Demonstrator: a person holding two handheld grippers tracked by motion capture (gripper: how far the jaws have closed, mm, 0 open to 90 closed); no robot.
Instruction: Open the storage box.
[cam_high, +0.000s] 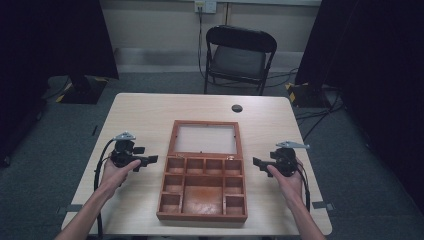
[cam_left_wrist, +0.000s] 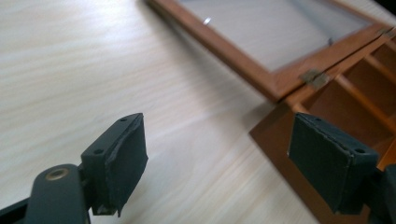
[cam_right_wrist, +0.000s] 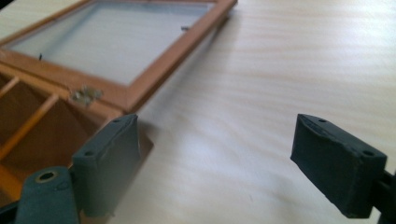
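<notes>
Two open grippers, left gripper (cam_high: 150, 160), right gripper (cam_high: 256, 162), flanking wooden box (cam_high: 202, 200) edges

The person's two forearms reach forward from the near edge, well apart. The left hand (cam_high: 117, 172) wraps the body of the left gripper (cam_high: 153, 160), whose jaws point inward toward the other hand and stand wide apart with nothing between them. The right hand (cam_high: 286, 176) holds the right gripper (cam_high: 256, 162) the same way, mirrored, its jaws aimed inward and also parted and empty. Each gripper carries a grey plate on top, and a cable trails back along each wrist.
</notes>
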